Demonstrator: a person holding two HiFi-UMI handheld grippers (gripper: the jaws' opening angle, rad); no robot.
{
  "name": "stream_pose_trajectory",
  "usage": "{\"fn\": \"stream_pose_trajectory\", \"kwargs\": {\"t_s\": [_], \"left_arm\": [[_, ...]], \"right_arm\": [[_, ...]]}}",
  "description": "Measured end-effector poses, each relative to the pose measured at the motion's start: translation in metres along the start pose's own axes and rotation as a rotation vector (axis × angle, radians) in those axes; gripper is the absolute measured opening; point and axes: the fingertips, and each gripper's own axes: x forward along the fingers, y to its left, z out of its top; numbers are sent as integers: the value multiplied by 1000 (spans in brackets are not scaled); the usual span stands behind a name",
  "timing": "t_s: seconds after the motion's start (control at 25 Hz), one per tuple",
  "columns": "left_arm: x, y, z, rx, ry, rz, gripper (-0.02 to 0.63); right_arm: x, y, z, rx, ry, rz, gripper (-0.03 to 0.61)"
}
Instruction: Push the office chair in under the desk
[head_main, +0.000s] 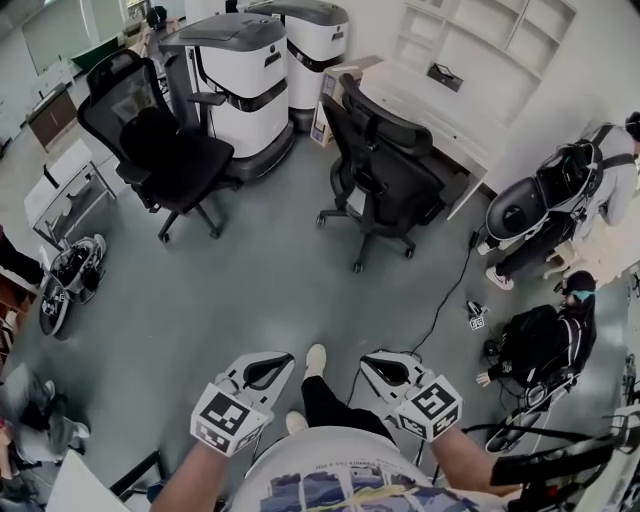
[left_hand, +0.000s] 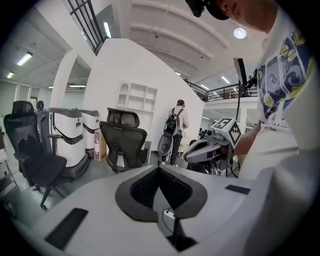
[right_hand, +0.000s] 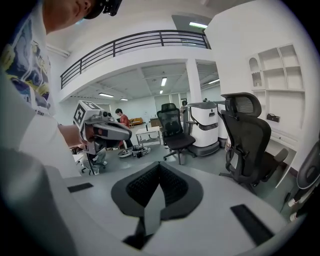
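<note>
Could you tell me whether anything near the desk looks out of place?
Yes: the office chair stands out from the desk, not tucked under it, and a black cable trails loose across the floor.

Not much I can read. My shirt (left_hand: 280, 95): small line of print under the picture, right side of left gripper view, approx. "art than", rest cut off. Same line at left edge of right gripper view is too blurred. Cubes (head_main: 228, 418) on my L gripper (head_main: 286, 358) & R gripper (head_main: 366, 358): b/w square codes, no letters/nos. Box (head_main: 324, 108), upper centre of head view: purple print, illegible. White machine (head_main: 250, 110): dark label, too small.
</note>
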Motion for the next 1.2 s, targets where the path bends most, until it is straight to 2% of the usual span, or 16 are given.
{"fn": "stream_pose_trajectory", "kwargs": {"t_s": [0.12, 0.24, 0.32, 0.36, 0.64, 0.92, 1.2], "left_arm": [[20, 34, 14, -3, -12, 30, 14], [39, 68, 38, 27, -16, 49, 14], [50, 91, 57, 53, -16, 59, 14], [57, 103, 67, 62, -15, 66, 15], [117, 170, 115, 97, -26, 90, 15], [156, 230, 144, 143, 0, 4, 32], [215, 303, 172, 180, -14, -174, 60]], "right_arm": [[27, -33, 11, 14, -32, -10, 26], [55, -69, 34, -2, -64, -1, 34], [72, -93, 54, -9, -83, 4, 116], [79, -105, 64, -11, -93, 5, 121], [118, -189, 105, -10, -123, -16, 109], [137, -249, 131, 21, -138, -134, 109], [142, -311, 142, 105, -129, -379, 124]]}}
